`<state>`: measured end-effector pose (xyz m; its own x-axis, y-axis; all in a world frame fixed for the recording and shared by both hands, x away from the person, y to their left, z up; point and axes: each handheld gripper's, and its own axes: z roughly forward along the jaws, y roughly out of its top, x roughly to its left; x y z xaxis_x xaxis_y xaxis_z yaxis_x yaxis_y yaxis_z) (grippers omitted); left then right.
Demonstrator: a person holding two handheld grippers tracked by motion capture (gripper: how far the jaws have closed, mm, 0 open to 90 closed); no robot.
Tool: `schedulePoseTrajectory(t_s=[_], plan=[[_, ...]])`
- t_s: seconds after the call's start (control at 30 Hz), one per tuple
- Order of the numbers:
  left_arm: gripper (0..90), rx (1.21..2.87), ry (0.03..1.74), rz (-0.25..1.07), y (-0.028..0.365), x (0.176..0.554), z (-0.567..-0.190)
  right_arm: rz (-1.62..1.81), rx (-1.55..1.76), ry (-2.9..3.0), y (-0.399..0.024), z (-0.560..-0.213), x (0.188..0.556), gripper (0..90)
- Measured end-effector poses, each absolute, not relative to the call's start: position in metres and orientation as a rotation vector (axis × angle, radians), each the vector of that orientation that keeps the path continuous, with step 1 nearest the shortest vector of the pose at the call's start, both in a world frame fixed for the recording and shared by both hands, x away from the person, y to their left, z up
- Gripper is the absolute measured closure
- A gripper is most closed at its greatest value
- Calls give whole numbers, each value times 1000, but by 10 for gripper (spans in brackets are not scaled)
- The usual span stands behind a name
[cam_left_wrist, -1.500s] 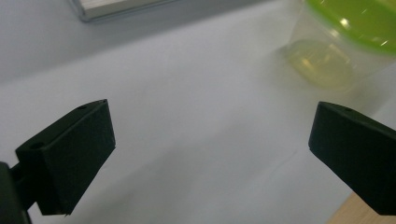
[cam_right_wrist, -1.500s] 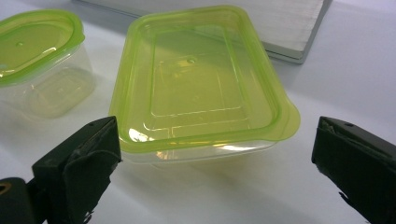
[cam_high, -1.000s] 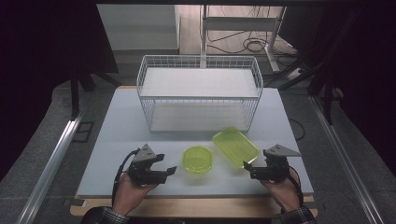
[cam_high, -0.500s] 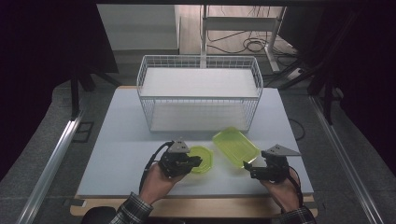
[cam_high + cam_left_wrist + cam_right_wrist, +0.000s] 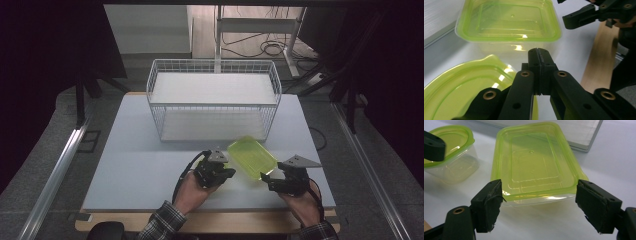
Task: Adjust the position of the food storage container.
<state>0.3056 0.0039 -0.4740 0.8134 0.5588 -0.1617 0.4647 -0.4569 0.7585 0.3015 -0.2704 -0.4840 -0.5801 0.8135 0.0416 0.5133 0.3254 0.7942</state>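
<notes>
A clear rectangular container with a green lid lies on the white table, in front of the wire basket. My right gripper is open and its jaws have just been closing. The container's near end sits between its pads, which do not visibly press on it. To its left, my left gripper is shut with nothing between its jaws. It hangs over the green lid of a smaller round container, and the rectangular container stands just beyond its tips.
A white wire basket stands at the back middle of the table. The table's wooden front edge runs just below both hands. Dark floor and metal rails lie beyond the table on both sides.
My left gripper has moved right, from the table's front left to over the round container, and its jaws have shut. The right hand has stayed put.
</notes>
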Motion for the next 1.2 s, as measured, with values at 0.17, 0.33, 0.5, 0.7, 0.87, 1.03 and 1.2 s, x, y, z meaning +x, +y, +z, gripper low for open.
schedulePoseTrajectory(t_s=[0.17, 0.33, 0.5, 0.7, 0.87, 1.03, 1.2], plan=[[900, 2155, 780, 146, -5, 311, -482, 1132, 1179, 2238, -271, -485, 302, 222], [900, 2161, 810, 156, -1, 311, -488, 1128, 1182, 2237, -271, -485, 302, 222], [900, 2153, 848, 175, 12, 313, -490, 1119, 1185, 2247, -271, -486, 303, 222], [900, 2124, 911, 190, 38, 315, -492, 1119, 1189, 2250, -270, -486, 303, 226], [900, 2105, 960, 206, 59, 316, -493, 1115, 1188, 2252, -270, -487, 303, 226], [900, 2098, 996, 220, 76, 316, -493, 1114, 1188, 2254, -270, -487, 303, 226], [900, 2087, 1033, 246, 94, 316, -494, 1114, 1191, 2256, -269, -487, 303, 226]])
